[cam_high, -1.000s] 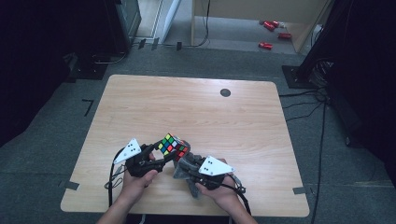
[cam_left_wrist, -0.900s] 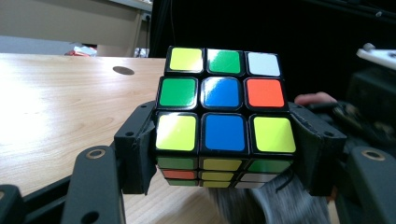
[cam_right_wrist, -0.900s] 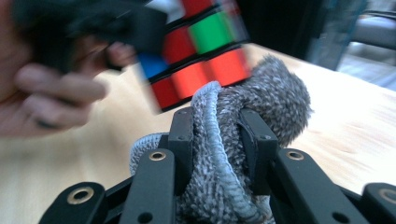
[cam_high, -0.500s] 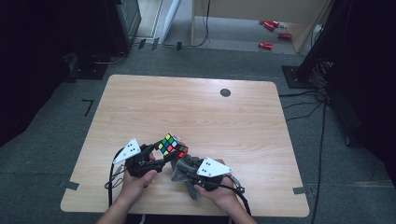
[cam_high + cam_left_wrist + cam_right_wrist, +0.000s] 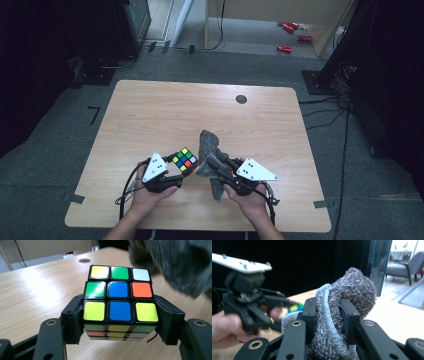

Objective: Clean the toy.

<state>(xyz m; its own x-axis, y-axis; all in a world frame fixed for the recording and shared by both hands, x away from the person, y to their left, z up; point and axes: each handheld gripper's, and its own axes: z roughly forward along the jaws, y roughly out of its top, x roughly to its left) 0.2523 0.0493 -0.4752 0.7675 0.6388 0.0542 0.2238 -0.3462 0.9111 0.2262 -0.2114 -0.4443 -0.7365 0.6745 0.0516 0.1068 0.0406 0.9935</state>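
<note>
Grippers first: our left gripper (image 5: 172,175) pinches the puzzle cube (image 5: 184,159) at lower centre-left of the high view, jaws pressed on two opposite sides of the cube (image 5: 119,298), which we see lifted off the wooden table (image 5: 165,115) in the left gripper view. Our right gripper (image 5: 212,167), at lower centre-right, is clamped tight on a grey cloth (image 5: 209,147); in the right gripper view the cloth (image 5: 342,310) bunches up between the jaws. Cloth hangs just beside the cube, apart from it. We see a dark round mark (image 5: 241,99) on the table at upper centre, red items (image 5: 292,35) on the floor at top right.
</note>
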